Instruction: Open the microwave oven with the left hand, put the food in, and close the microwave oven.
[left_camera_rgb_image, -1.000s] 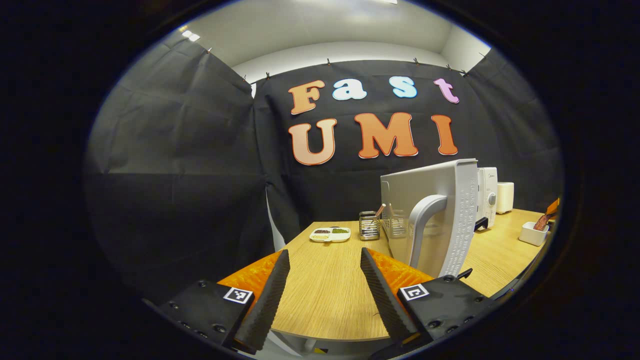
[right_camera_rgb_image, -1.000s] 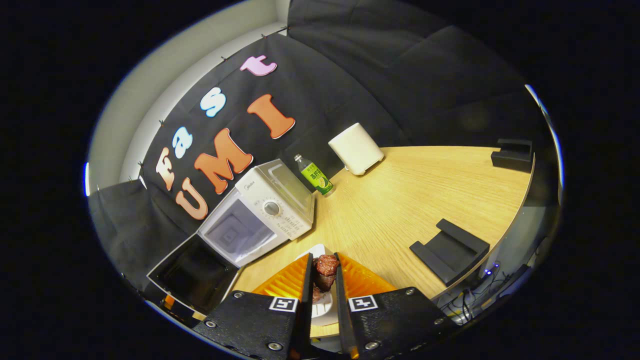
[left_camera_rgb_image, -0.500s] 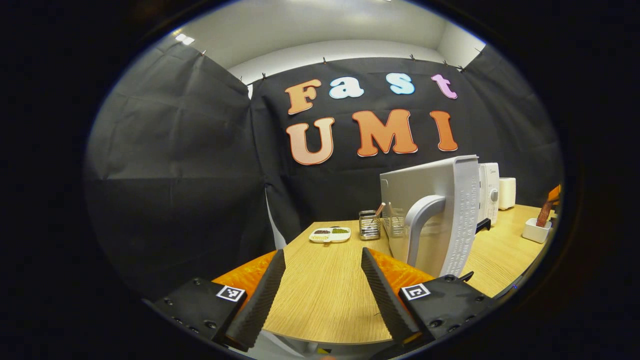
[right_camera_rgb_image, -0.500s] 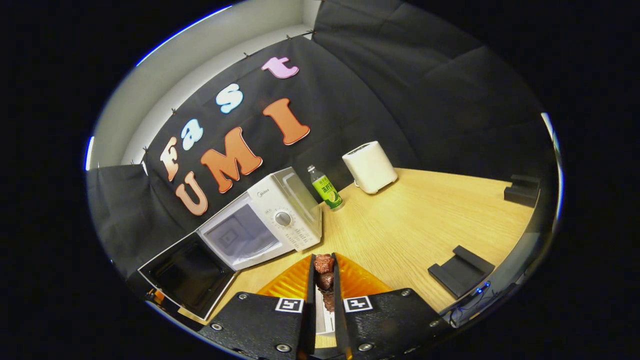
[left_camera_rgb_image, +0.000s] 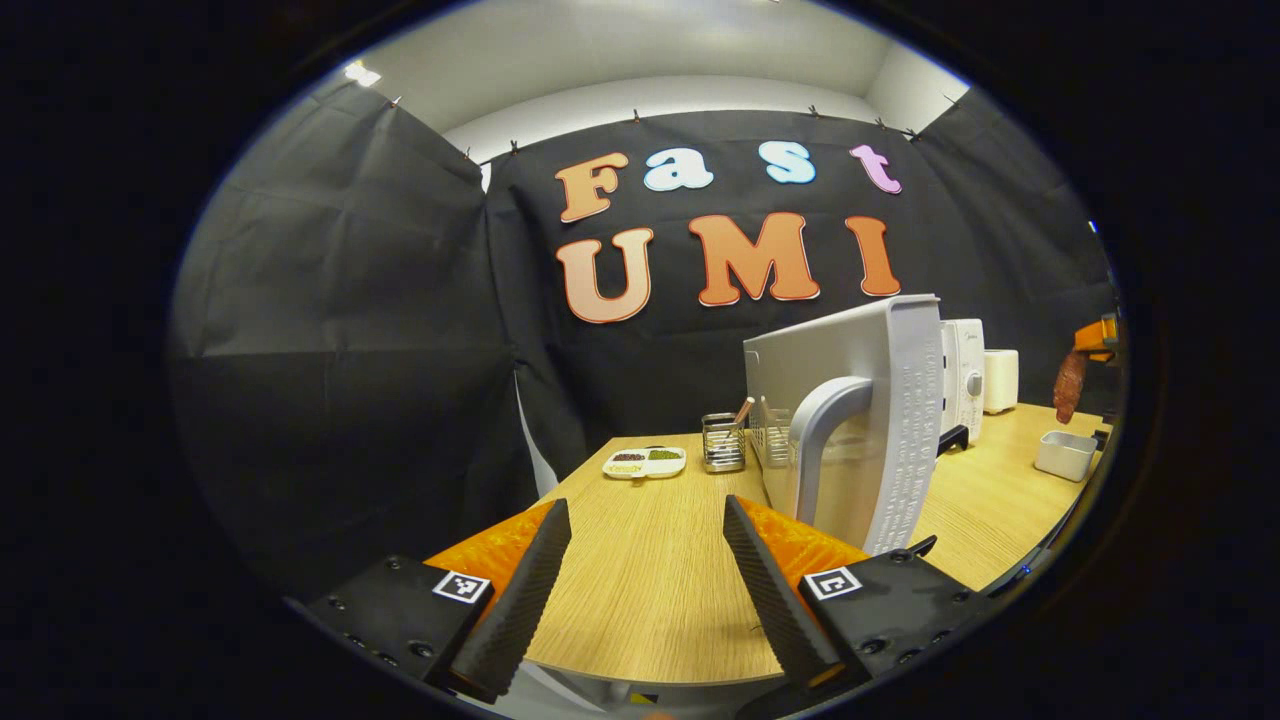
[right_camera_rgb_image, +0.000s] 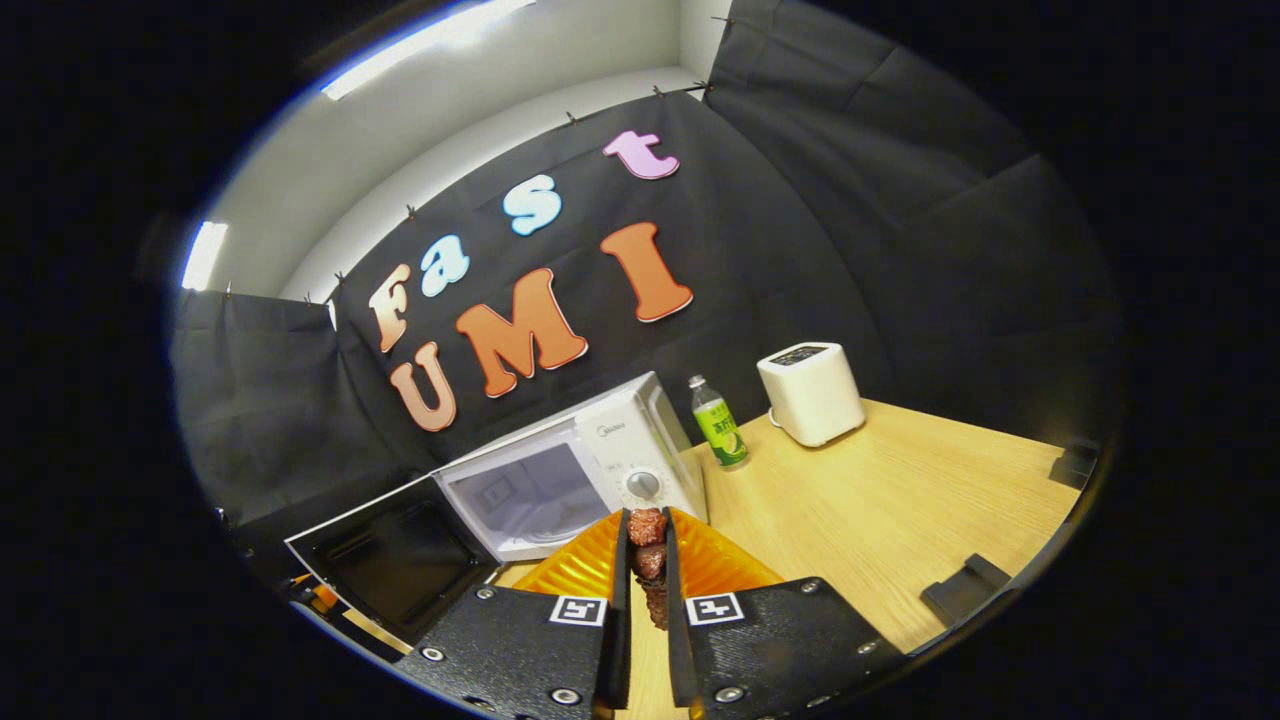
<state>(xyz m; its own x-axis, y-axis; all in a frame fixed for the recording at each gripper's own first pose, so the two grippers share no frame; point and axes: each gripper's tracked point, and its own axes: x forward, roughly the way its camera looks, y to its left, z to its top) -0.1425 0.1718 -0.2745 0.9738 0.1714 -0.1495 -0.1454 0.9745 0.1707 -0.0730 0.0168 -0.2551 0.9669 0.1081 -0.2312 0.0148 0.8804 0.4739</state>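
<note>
A dark reddish piece of meat (right_camera_rgb_image: 647, 560) sat clamped between the closed jaws of the right gripper (right_camera_rgb_image: 647, 590), lifted above the wooden table (right_camera_rgb_image: 880, 500) in front of the white microwave oven (right_camera_rgb_image: 600, 470); its door (right_camera_rgb_image: 390, 560) stood swung wide open; the left gripper (left_camera_rgb_image: 645, 580) hovered near the door's handle (left_camera_rgb_image: 825, 440), jaws spread apart and holding nothing.

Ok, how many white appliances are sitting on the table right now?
2. The microwave stands at the back with its door swung open, and the toaster sits farther right, past the green bottle. Others may be hidden.
</note>
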